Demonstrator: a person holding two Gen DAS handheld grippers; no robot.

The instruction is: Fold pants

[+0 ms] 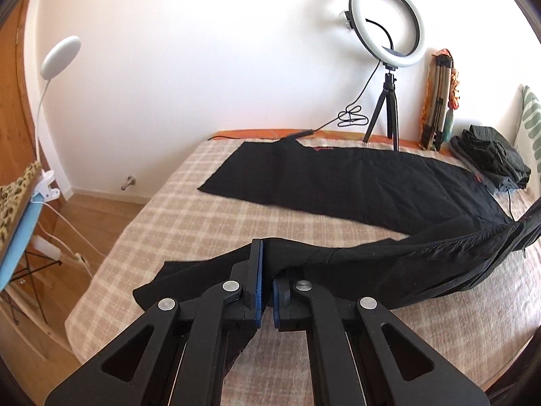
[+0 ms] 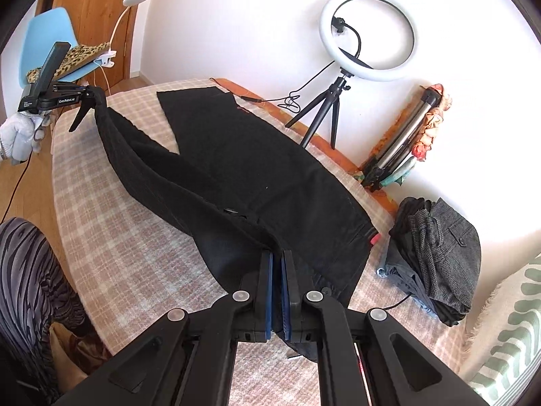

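Observation:
Black pants (image 1: 338, 182) (image 2: 257, 169) lie across a checked beige bedspread (image 1: 189, 223) (image 2: 135, 237). One leg lies flat toward the wall. The other leg is lifted off the bed between both grippers. My left gripper (image 1: 267, 270) is shut on the hem end of the lifted leg; it also shows in the right wrist view (image 2: 93, 96), at the far left. My right gripper (image 2: 277, 264) is shut on the waist end of the pants.
A ring light on a tripod (image 1: 389, 67) (image 2: 338, 101) stands at the bed's far edge, its cable trailing on the bed. A pile of folded clothes (image 1: 490, 159) (image 2: 436, 257) sits at the right. A blue chair (image 2: 50, 44) stands left of the bed.

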